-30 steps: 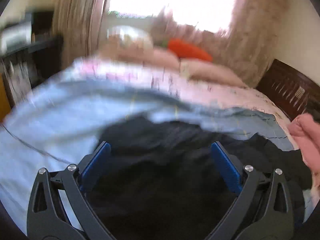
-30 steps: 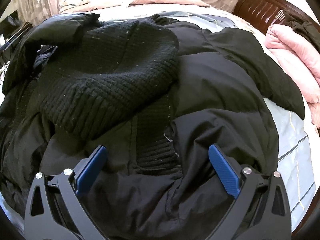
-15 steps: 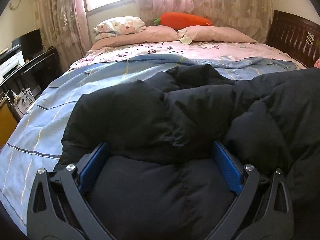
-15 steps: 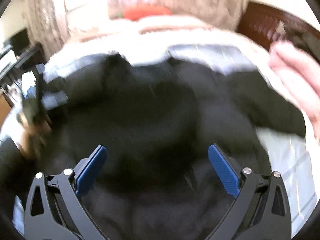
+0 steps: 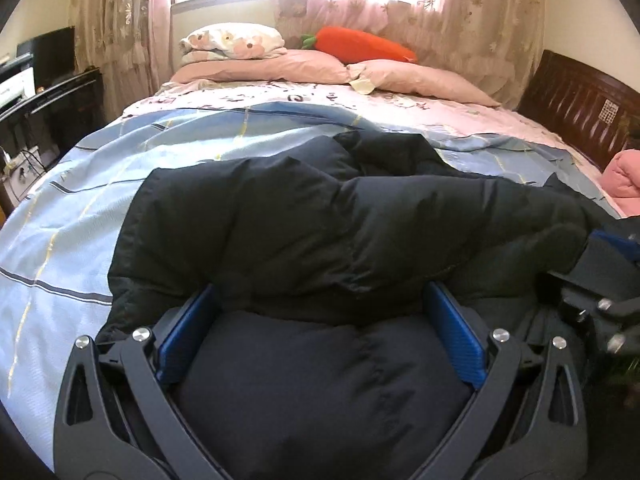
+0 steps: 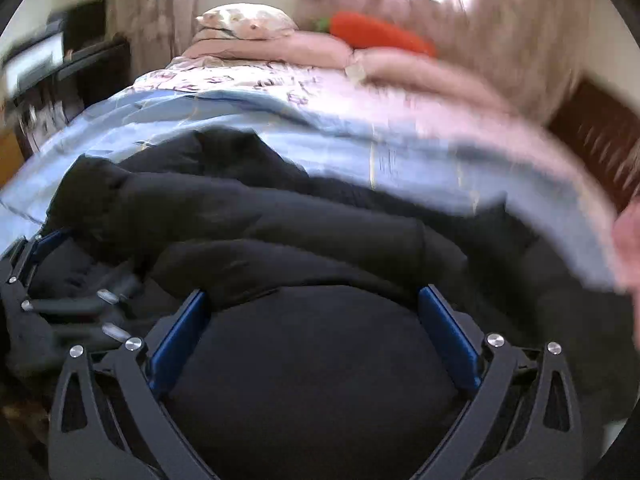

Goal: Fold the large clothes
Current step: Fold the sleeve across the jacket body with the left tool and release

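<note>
Fingers spread wide on both: left gripper [image 5: 320, 336] and right gripper [image 6: 314, 332] each straddle a puffy fold of the black down jacket [image 5: 320, 220], pinching nothing. Jacket bulk lies ahead of the fingers on the blue-striped bed cover [image 5: 80, 200]. Right view is motion-blurred. Carrot plush [image 5: 360, 44] sits far ahead on the pillows [image 5: 280, 66].

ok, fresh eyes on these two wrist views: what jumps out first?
The black puffer jacket fills the foreground of both views, lying bunched on the light blue sheet, with the left gripper and right gripper both open over it. Next comes the bright orange carrot plush on the pink pillows at the far end of the bed, under the sunlit window.
</note>
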`<move>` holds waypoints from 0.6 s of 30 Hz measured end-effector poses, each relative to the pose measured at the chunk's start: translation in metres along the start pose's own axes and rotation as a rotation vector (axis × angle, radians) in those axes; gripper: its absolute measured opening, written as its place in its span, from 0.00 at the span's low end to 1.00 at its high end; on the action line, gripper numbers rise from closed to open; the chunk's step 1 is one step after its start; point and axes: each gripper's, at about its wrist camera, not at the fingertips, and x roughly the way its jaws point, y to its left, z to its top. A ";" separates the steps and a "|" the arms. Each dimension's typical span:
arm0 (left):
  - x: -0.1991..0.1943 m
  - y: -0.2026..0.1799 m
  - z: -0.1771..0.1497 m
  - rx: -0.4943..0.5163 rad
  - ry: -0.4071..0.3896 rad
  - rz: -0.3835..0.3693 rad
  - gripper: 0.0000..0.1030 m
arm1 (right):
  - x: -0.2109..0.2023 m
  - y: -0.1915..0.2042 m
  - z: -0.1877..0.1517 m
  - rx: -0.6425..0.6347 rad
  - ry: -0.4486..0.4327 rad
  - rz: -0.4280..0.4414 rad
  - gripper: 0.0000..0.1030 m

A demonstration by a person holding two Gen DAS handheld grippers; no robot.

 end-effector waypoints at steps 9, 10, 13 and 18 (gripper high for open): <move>0.005 -0.003 -0.001 0.014 0.011 0.006 0.98 | 0.016 -0.037 -0.014 0.165 0.033 0.070 0.99; 0.005 -0.003 -0.001 0.014 0.012 0.008 0.98 | 0.019 -0.032 -0.016 0.153 0.029 0.049 0.99; 0.007 -0.004 -0.001 0.018 0.016 0.016 0.98 | 0.022 -0.029 -0.020 0.140 0.026 0.017 0.99; -0.017 -0.010 0.012 -0.005 0.001 0.056 0.98 | 0.026 -0.028 -0.024 0.132 0.035 -0.007 0.99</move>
